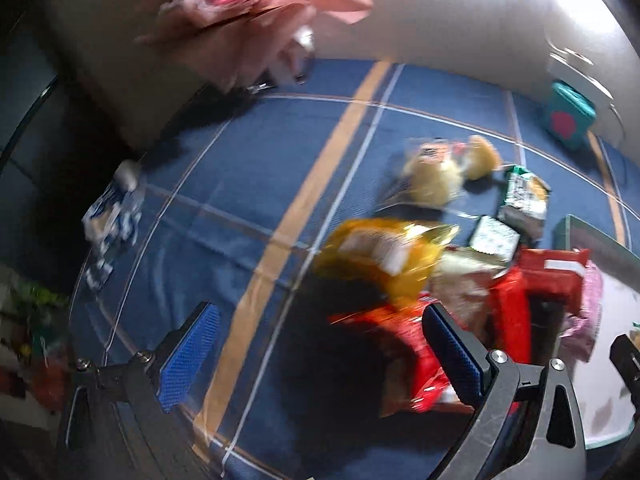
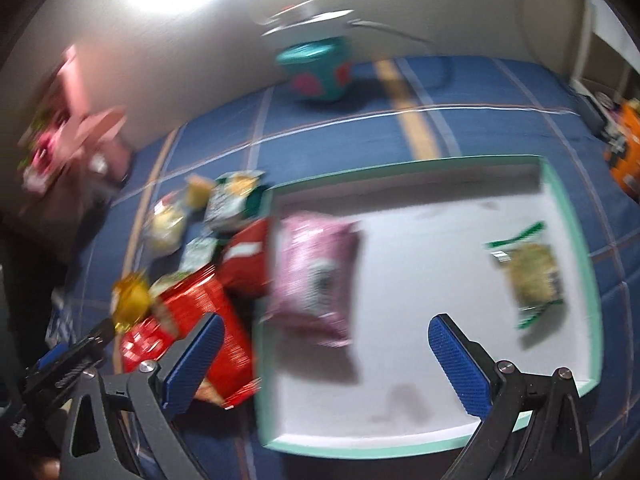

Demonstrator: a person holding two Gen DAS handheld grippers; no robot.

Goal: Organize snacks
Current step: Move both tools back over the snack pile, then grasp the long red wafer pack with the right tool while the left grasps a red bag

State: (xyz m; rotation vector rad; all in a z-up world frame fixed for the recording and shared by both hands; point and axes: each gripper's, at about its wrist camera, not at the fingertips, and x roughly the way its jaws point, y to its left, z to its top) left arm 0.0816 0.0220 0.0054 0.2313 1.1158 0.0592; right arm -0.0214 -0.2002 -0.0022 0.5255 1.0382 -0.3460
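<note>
A white tray with a mint rim (image 2: 572, 240) lies on a blue checked cloth. In it lie a pink snack bag (image 2: 316, 268) at the left wall and a green-trimmed pack of pale snacks (image 2: 532, 276) at the right. My right gripper (image 2: 320, 360) is open and empty above the tray's front. Left of the tray is a pile: a red bag (image 2: 188, 312), a red box (image 2: 248, 256), a yellow bag (image 1: 384, 252), green-white packs (image 1: 520, 200) and pale round snacks (image 1: 432, 176). My left gripper (image 1: 320, 356) is open and empty just left of the pile.
A teal tin with red spots (image 2: 320, 72) stands at the back by the wall. A pink flower bouquet (image 1: 248, 0) lies at the back left. A blue-white packet (image 1: 112, 220) lies at the cloth's left edge. Orange items (image 2: 624, 148) sit at the far right.
</note>
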